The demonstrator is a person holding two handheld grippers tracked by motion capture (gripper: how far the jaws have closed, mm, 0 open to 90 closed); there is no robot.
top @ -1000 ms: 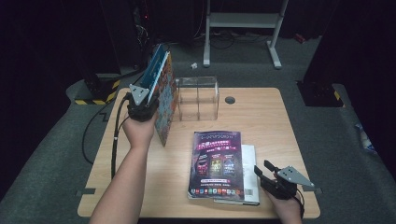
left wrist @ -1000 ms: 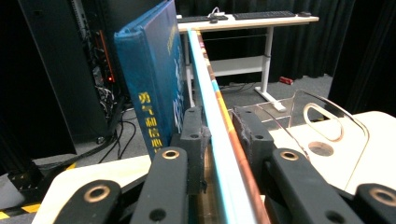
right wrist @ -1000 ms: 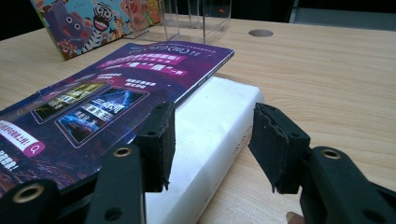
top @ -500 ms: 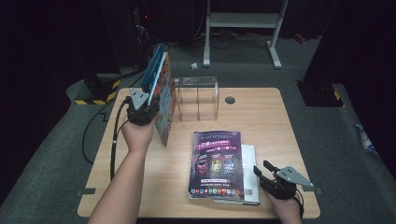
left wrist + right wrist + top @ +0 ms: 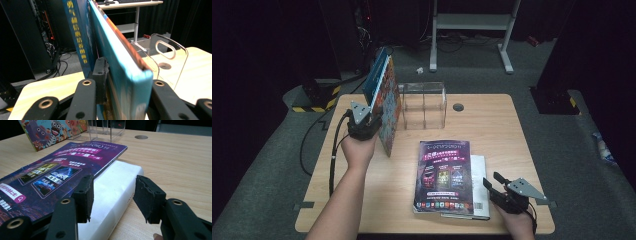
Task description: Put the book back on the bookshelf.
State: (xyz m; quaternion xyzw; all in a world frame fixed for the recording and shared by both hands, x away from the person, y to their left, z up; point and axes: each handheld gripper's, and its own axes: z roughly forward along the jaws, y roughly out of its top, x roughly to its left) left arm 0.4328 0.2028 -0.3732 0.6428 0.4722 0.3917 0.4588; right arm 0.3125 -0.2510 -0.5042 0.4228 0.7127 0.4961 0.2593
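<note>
Between left gripper (image 5: 120,87) jaws, blue book (image 5: 117,50)

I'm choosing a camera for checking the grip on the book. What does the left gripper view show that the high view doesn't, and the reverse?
Left gripper view alone: the left gripper's black pads pressed on the blue book's edge, and yellow characters down its spine.

High view alone: the purple magazine lying on a white book, and the right gripper beside them.

Both: the upright blue book, the clear acrylic organizer and the wooden table.
</note>
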